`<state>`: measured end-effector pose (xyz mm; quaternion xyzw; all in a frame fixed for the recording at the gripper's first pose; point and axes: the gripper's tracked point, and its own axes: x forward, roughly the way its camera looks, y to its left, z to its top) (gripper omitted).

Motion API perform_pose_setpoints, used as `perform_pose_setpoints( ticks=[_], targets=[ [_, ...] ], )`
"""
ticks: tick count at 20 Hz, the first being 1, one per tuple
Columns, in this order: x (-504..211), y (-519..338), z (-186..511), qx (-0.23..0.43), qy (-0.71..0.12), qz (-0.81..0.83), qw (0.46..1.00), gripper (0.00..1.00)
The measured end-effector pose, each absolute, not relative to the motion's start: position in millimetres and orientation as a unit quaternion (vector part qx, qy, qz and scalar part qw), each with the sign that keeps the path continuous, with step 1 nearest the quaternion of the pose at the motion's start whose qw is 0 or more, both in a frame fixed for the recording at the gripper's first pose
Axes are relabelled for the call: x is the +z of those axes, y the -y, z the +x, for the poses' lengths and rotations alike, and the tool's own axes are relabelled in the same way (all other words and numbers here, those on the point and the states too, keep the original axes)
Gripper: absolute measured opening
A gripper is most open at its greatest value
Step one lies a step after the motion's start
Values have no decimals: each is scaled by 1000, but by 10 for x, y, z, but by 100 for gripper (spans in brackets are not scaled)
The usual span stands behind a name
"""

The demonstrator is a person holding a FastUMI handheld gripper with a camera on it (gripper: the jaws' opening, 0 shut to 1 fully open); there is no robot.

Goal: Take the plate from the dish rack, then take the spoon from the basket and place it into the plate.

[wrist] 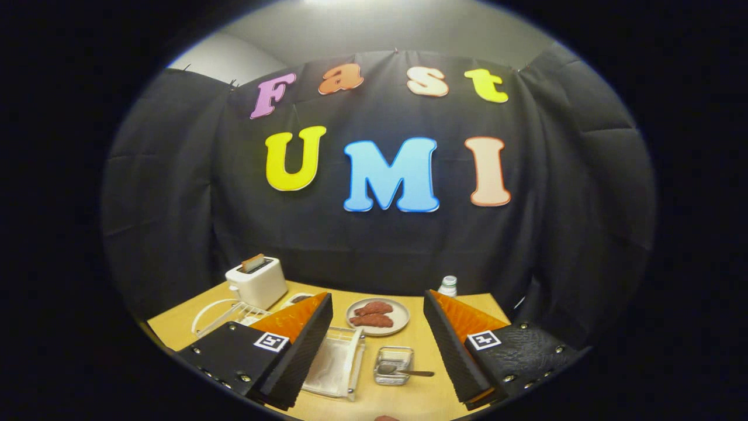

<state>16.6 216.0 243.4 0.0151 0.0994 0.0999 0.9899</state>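
My gripper (377,297) is held open above the wooden table (421,397), with nothing between its fingers. A small clear wire basket (393,365) sits on the table between the fingers, and a spoon (409,372) lies in it with its handle sticking out to the right. A white wire dish rack (239,311) stands beyond the left finger. In it a white plate (201,316) seems to stand on edge, partly hidden by that finger. The gripper is well above and apart from all of these.
A white toaster (257,282) with a slice in its slot stands behind the rack. A round plate with reddish food (377,316) lies between the fingertips. A white wire tray (336,362) sits left of the basket. A small bottle (448,285) stands by the back wall.
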Motion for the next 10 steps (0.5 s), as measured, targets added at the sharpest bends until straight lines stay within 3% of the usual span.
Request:
perform_pose_setpoints(
  ticks=[4,10],
  targets=[
    [2040,-2545,382,142,-244,54,958,96],
    [1622,-2828,619,166,-379,9,910,98]
  ],
)
